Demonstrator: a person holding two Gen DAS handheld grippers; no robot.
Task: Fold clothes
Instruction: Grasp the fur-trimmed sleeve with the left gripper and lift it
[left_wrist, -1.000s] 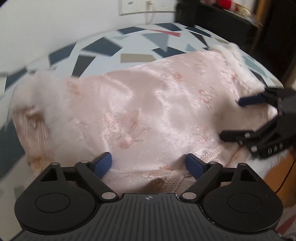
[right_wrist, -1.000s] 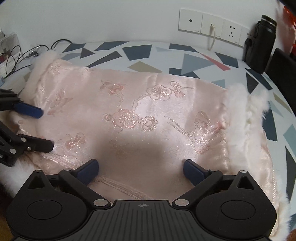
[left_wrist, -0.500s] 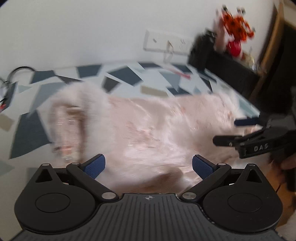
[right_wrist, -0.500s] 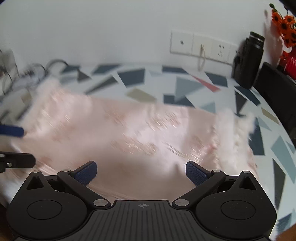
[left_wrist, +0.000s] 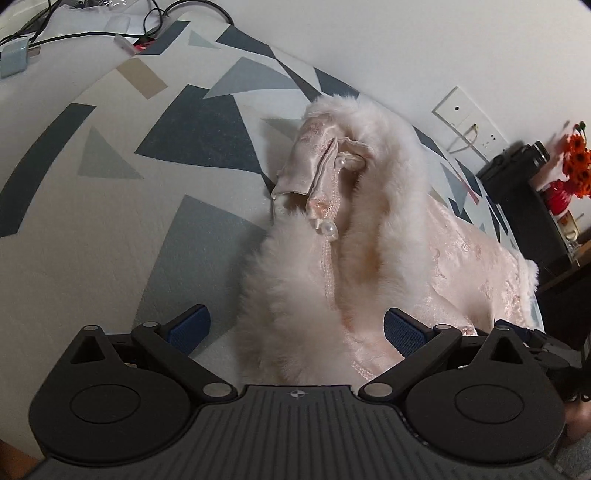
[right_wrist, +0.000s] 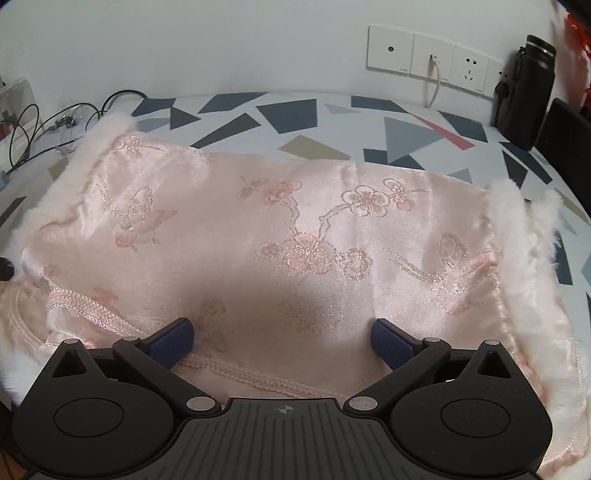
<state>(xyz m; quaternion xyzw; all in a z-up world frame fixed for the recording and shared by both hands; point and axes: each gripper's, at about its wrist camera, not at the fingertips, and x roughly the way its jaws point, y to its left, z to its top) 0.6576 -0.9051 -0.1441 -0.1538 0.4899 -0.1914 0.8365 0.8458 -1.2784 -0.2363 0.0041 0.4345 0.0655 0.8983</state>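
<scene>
A pink satin garment (right_wrist: 295, 229) with embroidered blossoms and white fur trim lies spread on the patterned table. My right gripper (right_wrist: 282, 339) is open and empty, its blue pads over the garment's near hem. In the left wrist view the garment's furry collar end (left_wrist: 325, 266) with pearl buttons lies in front of me. My left gripper (left_wrist: 295, 328) is open and empty, its pads on either side of the fur edge. The right gripper (left_wrist: 532, 339) shows at that view's right edge.
The table (left_wrist: 110, 206) has a white cover with grey and blue triangles. Cables (right_wrist: 44, 122) lie at the far left. Wall sockets (right_wrist: 432, 59) sit on the wall behind. A black bottle (right_wrist: 524, 88) and orange flowers (left_wrist: 576, 155) stand at the far right.
My left gripper has swung left to the collar end of the garment. My right gripper has stayed over the near hem, and the view has settled after blur.
</scene>
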